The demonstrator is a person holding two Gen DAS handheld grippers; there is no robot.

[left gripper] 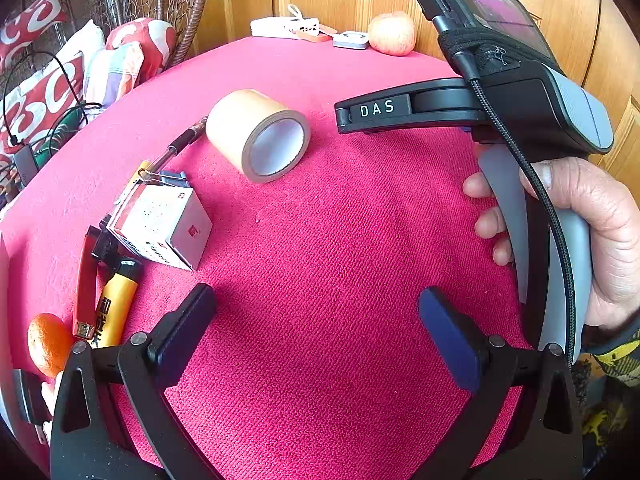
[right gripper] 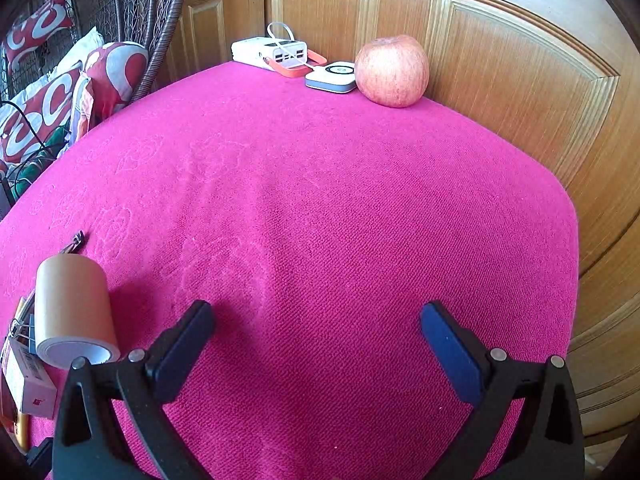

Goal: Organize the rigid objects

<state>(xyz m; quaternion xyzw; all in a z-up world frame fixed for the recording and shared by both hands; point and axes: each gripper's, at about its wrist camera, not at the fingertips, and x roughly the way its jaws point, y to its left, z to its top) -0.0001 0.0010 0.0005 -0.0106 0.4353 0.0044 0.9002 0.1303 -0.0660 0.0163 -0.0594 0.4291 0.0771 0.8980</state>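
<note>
Both claws, left claw and right claw, hang apart and empty; next the tape roll on the worktop wants gripping, I think.

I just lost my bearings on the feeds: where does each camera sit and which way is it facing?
Left wrist: on the left hand-held gripper, looking across the red cloth table at the tape roll and white box; its open fingers, the right hand-held gripper and a hand show.
Right wrist: on the right hand-held gripper, facing the apple and wooden doors; only its open fingers show.
Shared: tape roll, apple, power bank.
</note>
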